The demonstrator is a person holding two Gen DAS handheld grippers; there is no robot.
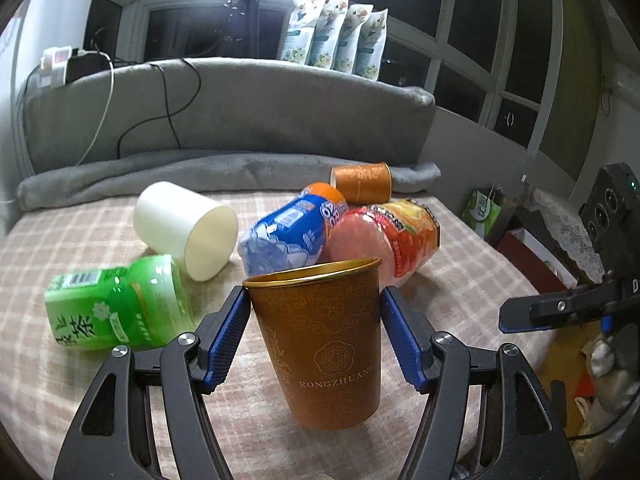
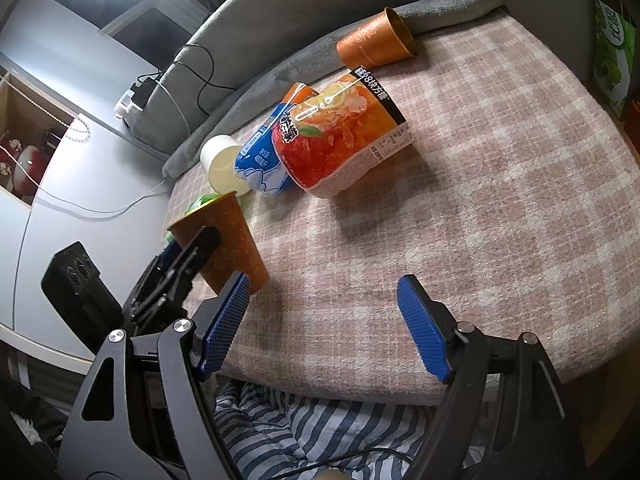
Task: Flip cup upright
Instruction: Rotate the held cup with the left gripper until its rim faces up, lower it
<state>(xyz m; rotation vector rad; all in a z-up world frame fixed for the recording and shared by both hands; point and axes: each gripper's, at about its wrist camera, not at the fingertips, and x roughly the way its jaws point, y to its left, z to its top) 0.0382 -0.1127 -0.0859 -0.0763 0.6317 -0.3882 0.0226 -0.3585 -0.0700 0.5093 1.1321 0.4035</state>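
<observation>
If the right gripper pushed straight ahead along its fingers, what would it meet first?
Likely only the pink checked tablecloth; the open right gripper has no object directly ahead until the red-orange bottle, though depth is unclear.

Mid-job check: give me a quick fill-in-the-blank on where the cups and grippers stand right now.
1. The brown cup between the left gripper's fingers stands with its open rim facing ____.
2. The second brown cup near the grey blanket lies on its ____.
3. The right gripper holds ____.
4. The white cup lies beside the ____ bottle.

Missing words: up; side; nothing; green
</observation>
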